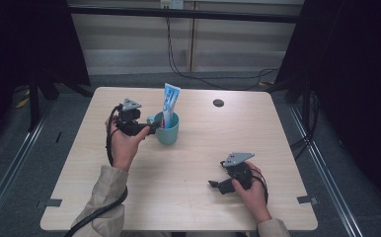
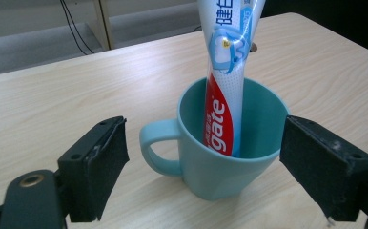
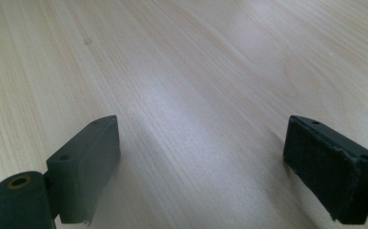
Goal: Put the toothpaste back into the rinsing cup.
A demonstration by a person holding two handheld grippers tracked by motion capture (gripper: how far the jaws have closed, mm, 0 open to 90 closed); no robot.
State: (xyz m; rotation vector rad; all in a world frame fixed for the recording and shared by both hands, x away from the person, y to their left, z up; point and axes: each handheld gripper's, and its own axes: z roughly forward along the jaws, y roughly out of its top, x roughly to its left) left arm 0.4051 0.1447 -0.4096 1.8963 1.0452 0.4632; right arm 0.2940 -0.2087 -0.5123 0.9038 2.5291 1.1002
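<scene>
A teal mug stands on the light wooden table, its handle turned toward my left gripper. A red, white and blue toothpaste tube leans upright inside it. The left gripper is open, its pads apart on either side of the mug and touching nothing. Near the front right of the table, my right gripper rests low, open, with bare wood between its pads.
A small dark round hole marks the table's far right part. Cables hang behind the far edge, and dark stands flank the table on both sides. Each gripper's cable trails back along the person's sleeves.
</scene>
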